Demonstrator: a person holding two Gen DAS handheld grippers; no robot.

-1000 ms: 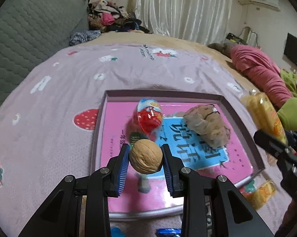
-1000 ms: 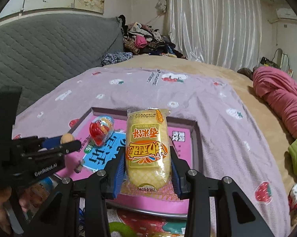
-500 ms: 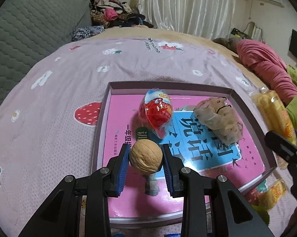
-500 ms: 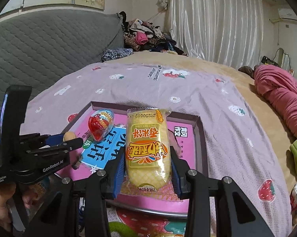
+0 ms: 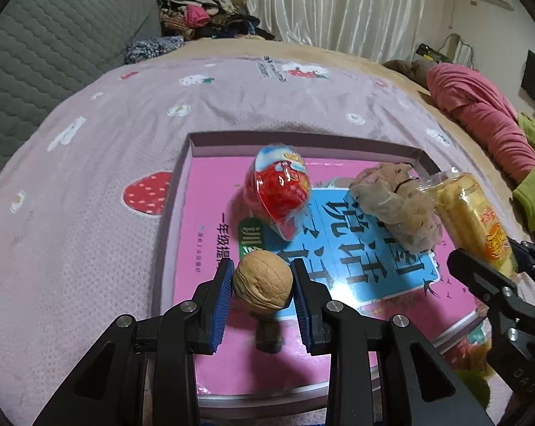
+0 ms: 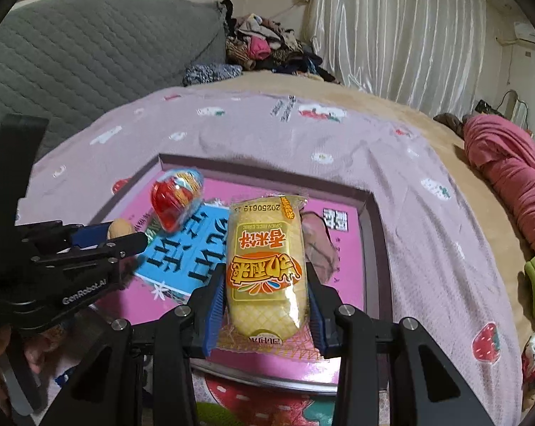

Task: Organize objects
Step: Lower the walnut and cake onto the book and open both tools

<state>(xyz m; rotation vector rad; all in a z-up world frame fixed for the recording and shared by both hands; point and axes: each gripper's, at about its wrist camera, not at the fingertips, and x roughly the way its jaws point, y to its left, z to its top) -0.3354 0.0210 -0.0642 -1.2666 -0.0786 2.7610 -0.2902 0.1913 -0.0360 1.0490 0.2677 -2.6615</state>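
Nearest to you, the left claw [image 5: 262, 285] pinches a walnut [image 5: 263, 283] between its blue pads, held above the near part of the tray [image 5: 175, 206], clear of the floor of it. The right claw [image 6: 265, 301] pinches a yellow rice-cake packet [image 6: 265, 266] upright by its lower half, also over the tray's near edge, on the right-hand side. Both claws point forward and slightly down across the bed, roughly level with each other and near side by side; the right one shows at the edge of the left view.

The step in hand appears to be the carry-in: both items are over the tray but neither is set down. Your next move calls for lowering each until it rests on a bare patch, then spreading the pads; the walnut may roll, so release it low.

Beyond the claws, the tray holds a pink-and-blue book [image 5: 370, 248] lying flat as its floor, a red-and-blue wrapped egg-shaped sweet [image 5: 278, 191] toward the left, and a crumpled beige hairnet or cloth [image 5: 395, 206] toward the right. Farther off lies the strawberry-print bedspread [image 5: 107, 142].
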